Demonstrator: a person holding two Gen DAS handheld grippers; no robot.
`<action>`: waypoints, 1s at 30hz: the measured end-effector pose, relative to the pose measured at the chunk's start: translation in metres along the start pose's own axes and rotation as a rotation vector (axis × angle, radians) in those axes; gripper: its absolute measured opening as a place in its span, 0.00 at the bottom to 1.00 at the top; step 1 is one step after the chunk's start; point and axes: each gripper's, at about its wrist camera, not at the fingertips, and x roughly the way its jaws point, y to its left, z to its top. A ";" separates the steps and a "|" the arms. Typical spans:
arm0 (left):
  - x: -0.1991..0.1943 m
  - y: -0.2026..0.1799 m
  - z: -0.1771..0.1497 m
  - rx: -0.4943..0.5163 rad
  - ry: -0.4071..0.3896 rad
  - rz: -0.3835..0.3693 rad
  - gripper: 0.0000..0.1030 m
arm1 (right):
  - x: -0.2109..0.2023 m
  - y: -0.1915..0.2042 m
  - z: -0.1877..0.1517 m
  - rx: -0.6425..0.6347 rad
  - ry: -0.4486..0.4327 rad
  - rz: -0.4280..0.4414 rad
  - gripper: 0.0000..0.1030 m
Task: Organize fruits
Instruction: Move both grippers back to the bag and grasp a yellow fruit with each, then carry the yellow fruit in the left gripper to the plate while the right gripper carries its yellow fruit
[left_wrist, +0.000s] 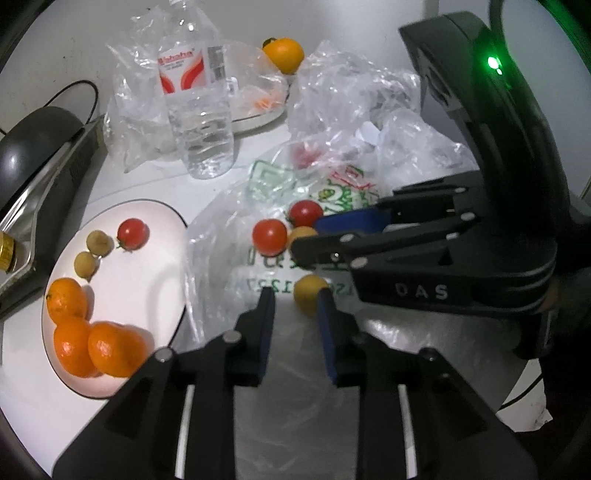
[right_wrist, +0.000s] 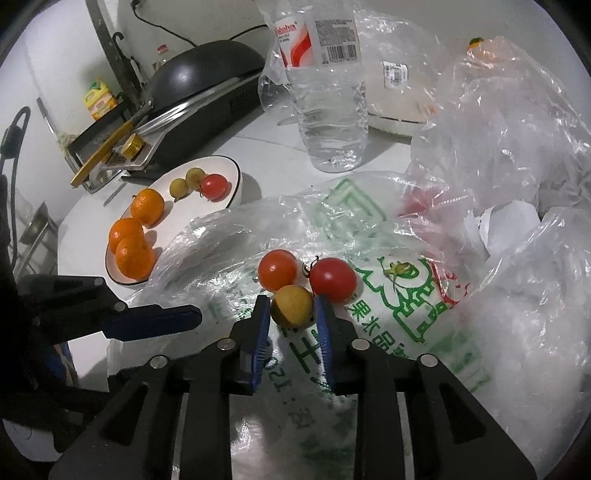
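Yellow fruit (right_wrist: 291, 305) sits between right gripper (right_wrist: 291, 314) jaws.

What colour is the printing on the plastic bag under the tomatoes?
Mostly green, with some red, on the plastic bag; the right wrist view shows it best.

Both cameras sit just behind their own fingers and look steeply down at the table from close up. The left wrist view faces the printed plastic bag (left_wrist: 295, 236) with the white plate (left_wrist: 162, 266) at its left. The right wrist view looks from the other side. Both share the bag (right_wrist: 369, 295), plate (right_wrist: 225, 166) and water bottle (right_wrist: 332, 110).
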 end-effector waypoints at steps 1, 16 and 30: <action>0.000 0.000 0.000 0.001 0.002 0.003 0.25 | 0.000 0.000 0.000 0.001 -0.003 0.004 0.27; 0.013 -0.016 0.004 0.045 0.027 0.009 0.26 | -0.025 -0.010 -0.009 -0.010 -0.047 -0.029 0.27; 0.023 -0.016 0.006 0.070 0.014 0.004 0.24 | -0.042 -0.016 -0.014 0.005 -0.076 -0.047 0.27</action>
